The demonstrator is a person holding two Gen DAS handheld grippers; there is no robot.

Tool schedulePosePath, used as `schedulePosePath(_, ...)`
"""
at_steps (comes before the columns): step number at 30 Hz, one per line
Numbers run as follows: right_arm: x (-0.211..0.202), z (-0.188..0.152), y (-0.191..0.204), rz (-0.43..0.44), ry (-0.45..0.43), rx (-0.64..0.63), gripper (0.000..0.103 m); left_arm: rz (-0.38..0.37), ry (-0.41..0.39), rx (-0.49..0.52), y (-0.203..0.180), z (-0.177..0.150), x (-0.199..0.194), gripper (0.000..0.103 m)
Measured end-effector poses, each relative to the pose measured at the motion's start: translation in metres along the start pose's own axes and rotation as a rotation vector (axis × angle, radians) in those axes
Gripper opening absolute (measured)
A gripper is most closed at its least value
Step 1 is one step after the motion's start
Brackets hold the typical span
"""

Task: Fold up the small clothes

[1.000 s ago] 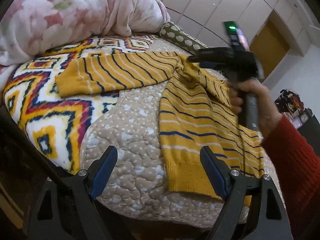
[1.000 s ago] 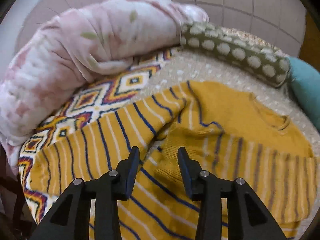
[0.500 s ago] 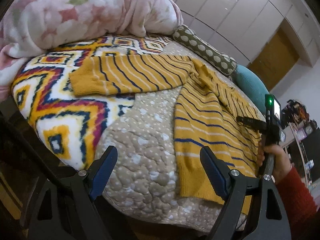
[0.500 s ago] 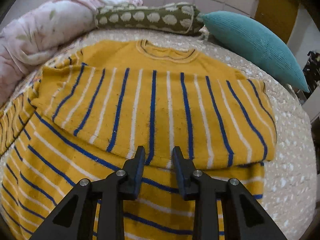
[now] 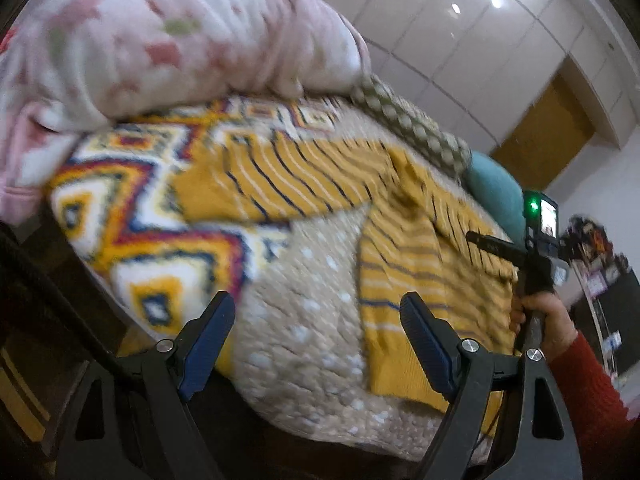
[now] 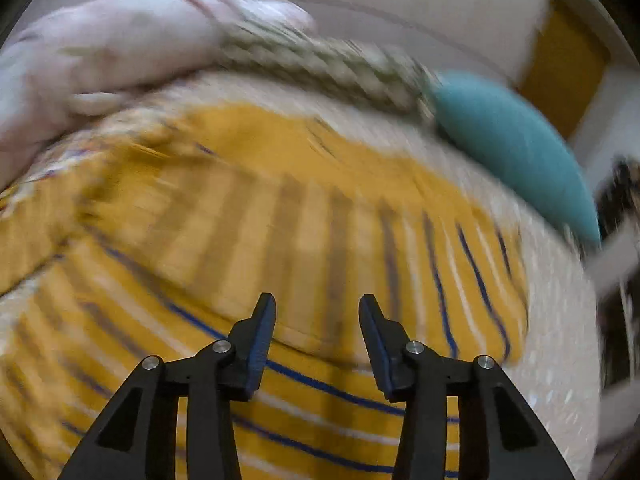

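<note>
A yellow sweater (image 5: 404, 268) with blue and white stripes lies on the bed, one sleeve (image 5: 288, 184) stretched out to the left over the patterned blanket. In the right wrist view the other sleeve (image 6: 320, 248) lies folded across the sweater's body (image 6: 304, 420). My right gripper (image 6: 317, 312) hovers over that folded sleeve's cuff edge, its jaws opening, with nothing pressed between them. My left gripper (image 5: 318, 316) stands wide open above the beige quilt near the bed's front edge, holding nothing. A hand (image 5: 548, 320) in a red sleeve holds the right gripper at the sweater's right side.
A pink floral duvet (image 5: 168, 40) is heaped at the back left. A green spotted bolster (image 6: 320, 64) and a teal cushion (image 6: 516, 148) lie behind the sweater. A zigzag patterned blanket (image 5: 132, 216) covers the bed's left part, beige quilt (image 5: 308, 320) the front.
The right gripper carried the sleeve across the sweater's body, laid it folded and has opened off it. The left gripper drew back and up slightly, staying open.
</note>
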State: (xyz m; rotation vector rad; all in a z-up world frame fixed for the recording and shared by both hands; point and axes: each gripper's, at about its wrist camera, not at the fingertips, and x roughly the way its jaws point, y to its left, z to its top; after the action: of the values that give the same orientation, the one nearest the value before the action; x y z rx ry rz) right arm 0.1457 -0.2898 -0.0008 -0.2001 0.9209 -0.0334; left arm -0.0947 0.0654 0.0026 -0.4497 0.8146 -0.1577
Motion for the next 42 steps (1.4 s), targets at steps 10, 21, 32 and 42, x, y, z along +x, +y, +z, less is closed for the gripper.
schedulePosePath(10,-0.068,-0.018,0.239,0.389,-0.07,-0.562,0.048,0.071,-0.132,-0.125,0.056,0.021,-0.04,0.083)
schedulePosePath(21,-0.043,-0.027,0.354,0.279,-0.096,-0.741,0.042,0.073,-0.139,-0.154,0.072,0.017,-0.037,0.083)
schedulePosePath(32,-0.095,0.079,0.183,0.447,-0.19,-0.118,0.006,0.1,-0.13,-0.095,0.054,0.021,-0.035,0.083)
schedulePosePath(42,-0.048,-0.002,-0.129,0.178,-0.055,0.509,0.006,0.092,-0.083,0.037,0.004,0.02,-0.012,0.084)
